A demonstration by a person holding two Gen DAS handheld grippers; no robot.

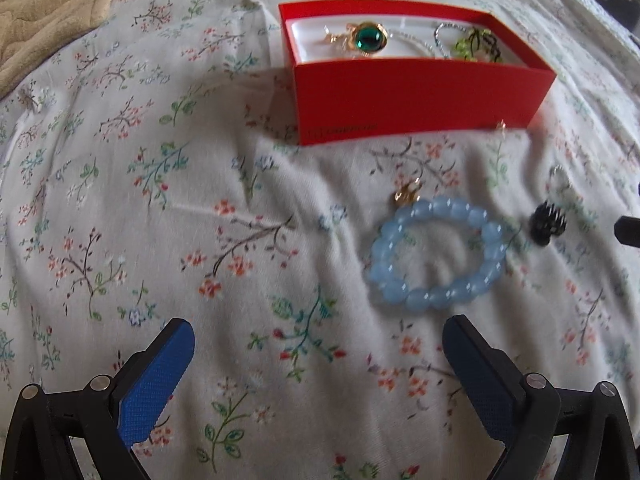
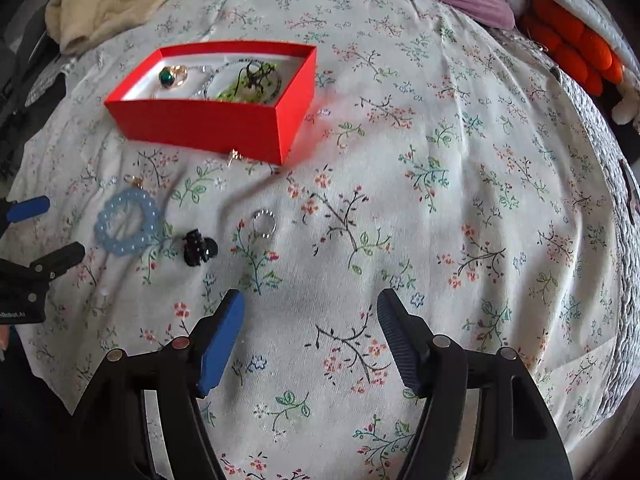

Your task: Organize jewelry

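1. The red box [image 1: 420, 96] stands open on a bed with a floral sheet [image 1: 200, 200]. Inside it lie a gold piece with a green stone [image 1: 369, 39], a silver chain [image 1: 440, 40] and a green and black piece [image 1: 478, 46].
2. The blue bead bracelet [image 1: 436, 254] lies on the sheet in front of the box, well apart from it. A small gold piece [image 1: 406, 194] lies just beside the bracelet, on the box side.
3. A black hair claw [image 2: 199, 248] lies near the bracelet, and a silver ring [image 2: 264, 222] lies near the claw, on the side away from the bracelet.
4. The left gripper [image 1: 318, 344] is released, its jaws wide apart with only sheet between them. The bracelet is just ahead of its right finger.
5. The right gripper [image 2: 310, 320] is also released and holds nothing. The ring is ahead of its blue finger [image 2: 222, 344].
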